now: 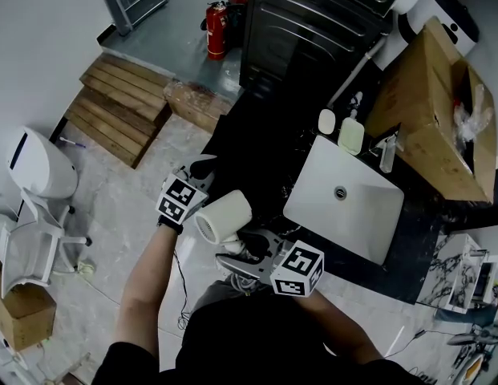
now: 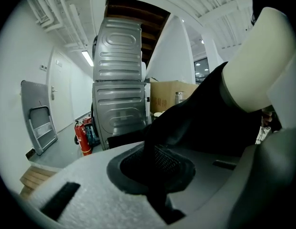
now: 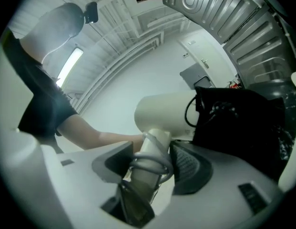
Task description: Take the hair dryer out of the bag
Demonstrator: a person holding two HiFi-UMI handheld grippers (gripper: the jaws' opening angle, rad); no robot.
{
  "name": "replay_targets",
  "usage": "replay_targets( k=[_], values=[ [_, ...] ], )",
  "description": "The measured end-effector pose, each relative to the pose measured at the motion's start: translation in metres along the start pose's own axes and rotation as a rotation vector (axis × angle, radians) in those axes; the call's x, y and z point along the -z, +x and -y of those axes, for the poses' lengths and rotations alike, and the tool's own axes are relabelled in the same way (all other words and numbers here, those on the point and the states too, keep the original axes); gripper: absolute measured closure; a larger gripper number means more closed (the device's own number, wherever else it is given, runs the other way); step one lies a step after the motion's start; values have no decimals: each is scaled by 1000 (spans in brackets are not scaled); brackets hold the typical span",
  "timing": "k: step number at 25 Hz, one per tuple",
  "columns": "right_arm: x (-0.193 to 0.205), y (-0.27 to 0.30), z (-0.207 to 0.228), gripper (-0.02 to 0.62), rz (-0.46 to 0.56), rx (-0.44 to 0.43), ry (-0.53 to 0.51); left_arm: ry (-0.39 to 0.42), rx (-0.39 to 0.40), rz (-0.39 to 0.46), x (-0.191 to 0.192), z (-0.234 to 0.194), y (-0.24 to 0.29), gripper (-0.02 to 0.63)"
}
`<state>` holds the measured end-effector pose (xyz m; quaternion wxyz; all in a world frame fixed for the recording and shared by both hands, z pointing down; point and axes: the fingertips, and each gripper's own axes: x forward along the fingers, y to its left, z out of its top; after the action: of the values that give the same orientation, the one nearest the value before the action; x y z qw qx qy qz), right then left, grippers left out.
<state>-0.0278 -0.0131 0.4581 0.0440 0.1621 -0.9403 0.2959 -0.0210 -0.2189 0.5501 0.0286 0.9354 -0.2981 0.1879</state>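
Note:
The cream hair dryer point(image 1: 224, 215) hangs in the air between my two grippers, its barrel pointing left. My right gripper point(image 1: 242, 251) is shut on its handle point(image 3: 150, 151), which has the grey cord looped round it. In the right gripper view the barrel point(image 3: 167, 116) sits above the jaws and the black bag point(image 3: 233, 120) hangs just to its right. My left gripper point(image 1: 199, 175) is shut on a fold of the black bag point(image 2: 186, 123), pinched between its pads point(image 2: 176, 163). From there the dryer's barrel point(image 2: 260, 66) shows at the upper right, outside the bag's fabric.
A white sink basin point(image 1: 342, 195) is set in a black counter point(image 1: 265, 135) to the right. Behind it are a cardboard box point(image 1: 429, 111) and a tall grey metal appliance point(image 1: 313, 22). A fire extinguisher point(image 1: 216, 29), a wooden pallet point(image 1: 120, 107) and a white chair point(image 1: 36, 167) stand to the left.

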Motion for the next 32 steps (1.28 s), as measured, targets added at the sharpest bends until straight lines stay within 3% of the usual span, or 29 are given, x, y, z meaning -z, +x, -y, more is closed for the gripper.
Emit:
replay_targets(
  k=[10, 14, 17, 21, 22, 26, 32],
  values=[
    [-4, 12, -26, 350, -4, -83, -67, -41, -16, -22, 4, -6, 6, 575],
    [-7, 2, -13, 350, 17, -29, -61, -3, 6, -35, 5, 7, 2, 575],
    [-10, -11, 4, 350, 42, 44, -48, 83, 66, -115, 13, 26, -11, 570],
    [-18, -35, 30, 350, 83, 153, -43, 168, 154, -228, 41, 54, -37, 360],
    [-21, -40, 35, 350, 94, 177, -44, 170, 172, -236, 45, 58, -42, 338],
    [-30, -51, 53, 348, 117, 236, -32, 152, 186, -240, 53, 64, -62, 293],
    [-37, -55, 61, 348, 132, 268, -28, 115, 153, -163, 36, 60, -85, 273]
  ],
)
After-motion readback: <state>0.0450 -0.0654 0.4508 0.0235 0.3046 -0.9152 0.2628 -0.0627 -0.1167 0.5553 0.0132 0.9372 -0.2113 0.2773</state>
